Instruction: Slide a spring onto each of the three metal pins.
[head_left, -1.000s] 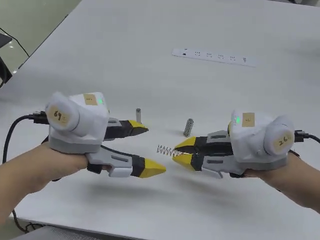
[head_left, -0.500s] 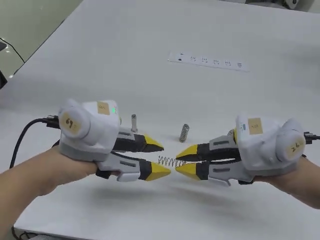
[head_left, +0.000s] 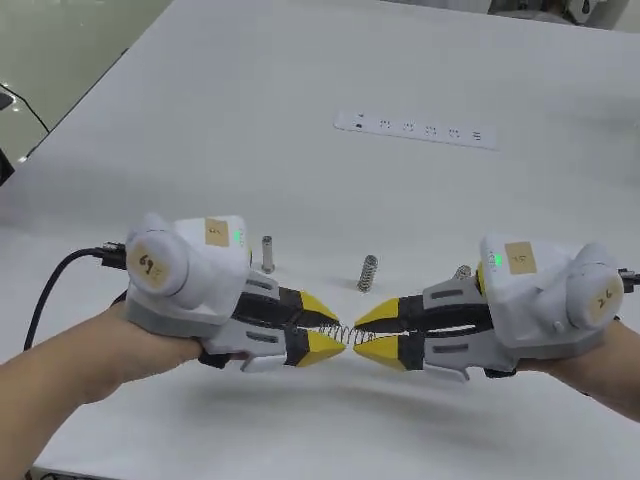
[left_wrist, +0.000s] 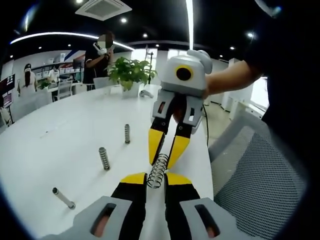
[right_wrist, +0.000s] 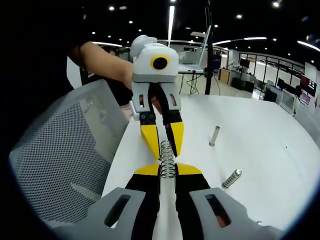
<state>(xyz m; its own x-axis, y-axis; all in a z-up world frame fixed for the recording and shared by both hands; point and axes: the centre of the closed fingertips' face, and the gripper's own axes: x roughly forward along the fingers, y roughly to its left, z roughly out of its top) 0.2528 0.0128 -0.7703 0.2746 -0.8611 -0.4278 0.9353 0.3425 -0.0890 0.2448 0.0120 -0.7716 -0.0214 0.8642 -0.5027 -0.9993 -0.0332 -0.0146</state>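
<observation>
A thin steel spring (head_left: 345, 331) hangs level above the table, held at both ends. My left gripper (head_left: 325, 326) is shut on its left end and my right gripper (head_left: 371, 331) on its right end, tips nearly meeting. In the left gripper view the spring (left_wrist: 158, 170) runs from my own jaws to the right gripper (left_wrist: 169, 146). In the right gripper view the spring (right_wrist: 167, 157) reaches the left gripper (right_wrist: 163, 141). A bare metal pin (head_left: 267, 253) stands behind the left gripper. A pin carrying a spring (head_left: 368, 272) stands mid-table, and another (head_left: 462, 272) peeks from behind the right gripper.
A white power strip (head_left: 414, 131) lies far back on the white table (head_left: 250, 110). A black cable (head_left: 55, 283) trails from the left gripper. A mesh chair (left_wrist: 250, 165) stands by the table edge. People stand far off in the room behind.
The left gripper has moved right to the spring's free end and its jaws have gone from wide open to shut on it. The right gripper kept its hold.
</observation>
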